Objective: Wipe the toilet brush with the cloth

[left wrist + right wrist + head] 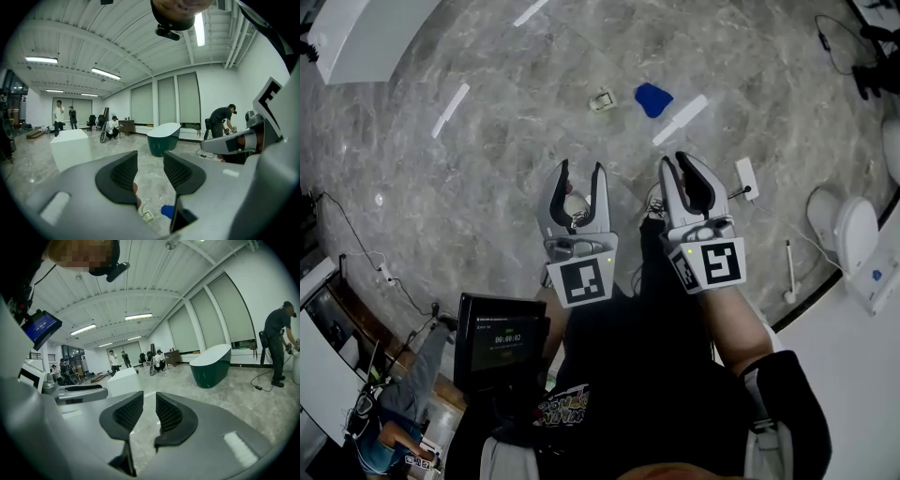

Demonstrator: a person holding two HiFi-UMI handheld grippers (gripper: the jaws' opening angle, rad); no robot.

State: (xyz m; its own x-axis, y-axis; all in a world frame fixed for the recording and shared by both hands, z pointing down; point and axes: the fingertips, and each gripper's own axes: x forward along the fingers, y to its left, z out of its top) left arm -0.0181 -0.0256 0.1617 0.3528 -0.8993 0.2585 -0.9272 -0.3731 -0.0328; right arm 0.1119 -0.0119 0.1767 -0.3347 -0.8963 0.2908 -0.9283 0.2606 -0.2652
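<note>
The blue cloth (653, 98) lies crumpled on the grey marble floor, well beyond both grippers. It also shows low in the left gripper view as the cloth (168, 211), below the jaws. A thin white toilet brush (788, 270) stands on its small foot at the right, by the toilet. My left gripper (581, 171) hangs over the floor with its jaws apart and nothing between them; in its own view the left gripper (150, 165) shows bare floor through the gap. My right gripper (675, 161) is beside it, with a narrower gap, and the right gripper (149, 408) is empty too.
A small white and green object (602, 99) lies left of the cloth. A power strip (746, 178) with a cable lies right of the grippers, with a white toilet (853, 230) beyond. A dark green bathtub (163, 138), a white block (70, 147) and several people stand further off.
</note>
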